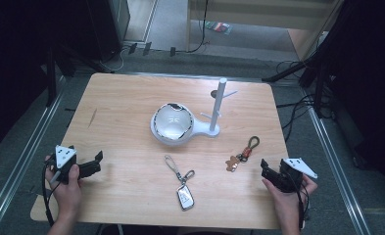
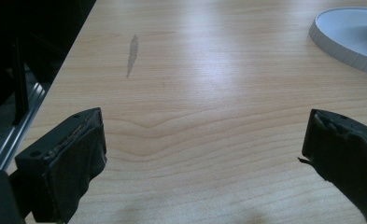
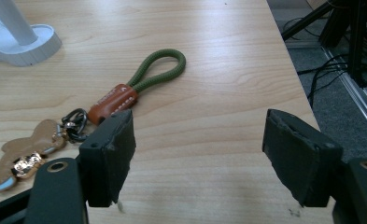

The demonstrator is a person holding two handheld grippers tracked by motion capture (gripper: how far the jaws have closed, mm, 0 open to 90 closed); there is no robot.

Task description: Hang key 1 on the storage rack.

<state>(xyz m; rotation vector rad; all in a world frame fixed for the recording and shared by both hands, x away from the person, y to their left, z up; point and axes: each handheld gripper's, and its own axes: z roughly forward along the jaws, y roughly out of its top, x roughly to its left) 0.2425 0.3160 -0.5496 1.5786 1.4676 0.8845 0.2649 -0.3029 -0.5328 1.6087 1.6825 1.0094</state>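
Light wooden bench (image 1: 131, 98) carries white peg stand with round mirrored dish base (image 1: 173, 125) at centre. Silver car-key fob on metal clasp (image 1: 184, 196) near front edge, middle. Green cord loop keyring with brown leather tab and bear charm (image 3: 125, 93) toward right edge.

Left tongs (image 1: 89, 166) at front-left corner — jaws wide, empty. Right tongs (image 1: 271, 174) at front-right corner, jaws wide, empty, just short of cord keyring.

Step, as judged: nothing picked up yet. Likely next — right tongs advance, close on cord loop, lift toward 1 peg.
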